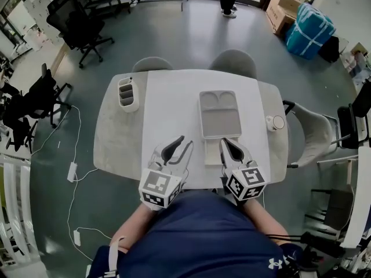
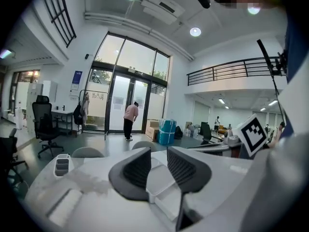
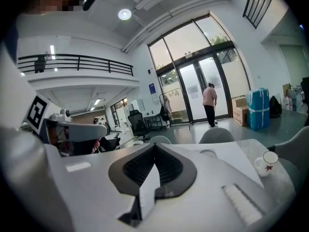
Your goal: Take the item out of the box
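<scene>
Counter [image 1: 115, 138]: pale and rounded, with a white mat [image 1: 171, 106] over its middle strip.
Small white box [image 1: 212, 153]: on the mat at the near edge of the counter, between the two grippers. In the left gripper view it [image 2: 163, 199] is an open, shallow box with low dividing walls.
Item in the box: everything inside is white on white, so no view lets me tell it from the box.
Left hand-held gripper [image 1: 186, 141]: jaws spread, pointing away from the person over the mat just left of the box. Its own view [image 2: 158, 154] shows the near corner of the box in the gap, with neither ribbed pad touching it.
Right hand-held gripper [image 1: 226, 141]: tips are at the right edge of the box. In its own view [image 3: 154, 147] the jaws meet at their far ends, pressed onto a thin upright white panel [image 3: 148, 183]. Whether that panel is the box's side wall I cannot tell.
Large tray [image 1: 220, 124]: grey-white, with two round hollows at its far end. It lies on the mat just beyond the box.
Organizer [image 1: 126, 91]: a small divided holder on the far left of the counter.
Cup [image 1: 274, 122]: white, at the right side of the counter, well apart from the box.
Chairs [image 1: 233, 61]: two grey chairs tucked in at the far side.
Person [image 3: 210, 103]: stands by the glass doors far beyond the counter.
</scene>
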Available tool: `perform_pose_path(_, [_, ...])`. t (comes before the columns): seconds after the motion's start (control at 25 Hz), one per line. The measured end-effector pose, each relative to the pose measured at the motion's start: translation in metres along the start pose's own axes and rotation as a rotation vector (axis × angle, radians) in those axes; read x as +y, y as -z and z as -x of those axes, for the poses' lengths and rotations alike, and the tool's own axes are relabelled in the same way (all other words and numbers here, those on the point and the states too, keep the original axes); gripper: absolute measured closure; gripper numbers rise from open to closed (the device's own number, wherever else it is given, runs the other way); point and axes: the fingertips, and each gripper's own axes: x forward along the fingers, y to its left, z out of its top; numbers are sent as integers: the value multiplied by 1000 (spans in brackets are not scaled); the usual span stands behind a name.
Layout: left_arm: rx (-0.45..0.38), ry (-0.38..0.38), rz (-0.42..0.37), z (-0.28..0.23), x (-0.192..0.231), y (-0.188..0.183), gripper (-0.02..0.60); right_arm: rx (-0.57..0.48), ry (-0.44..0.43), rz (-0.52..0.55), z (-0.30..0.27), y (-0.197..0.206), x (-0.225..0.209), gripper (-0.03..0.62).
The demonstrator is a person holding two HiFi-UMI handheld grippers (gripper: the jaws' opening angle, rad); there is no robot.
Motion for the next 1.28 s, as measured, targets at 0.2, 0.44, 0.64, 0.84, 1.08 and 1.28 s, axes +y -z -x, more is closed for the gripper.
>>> perform_pose_path(0.2, [-10,16,15,-5,-3,0,468,-26,-4,49,1,-12,1,592])
perform_pose_path(0.44, [-32,33,18,-11,-10,-4,467,-22,-2,47,4,-9,-4,592])
perform_pose_path(0.64, [-23,45,12,-15,-16,-2,468,-26,13,34,8,-8,-9,592])
perform_pose_path(0.84, [-22,33,5,-12,-16,-4,468,-31,18,29,13,-9,-9,592])
perform_pose_path(1.08, [-36,19,4,-12,-8,-8,468,-51,28,35,12,-16,-9,592])
perform_pose_path(1.28, [-15,22,15,-8,-8,3,468,-39,33,22,14,-7,-5,592])
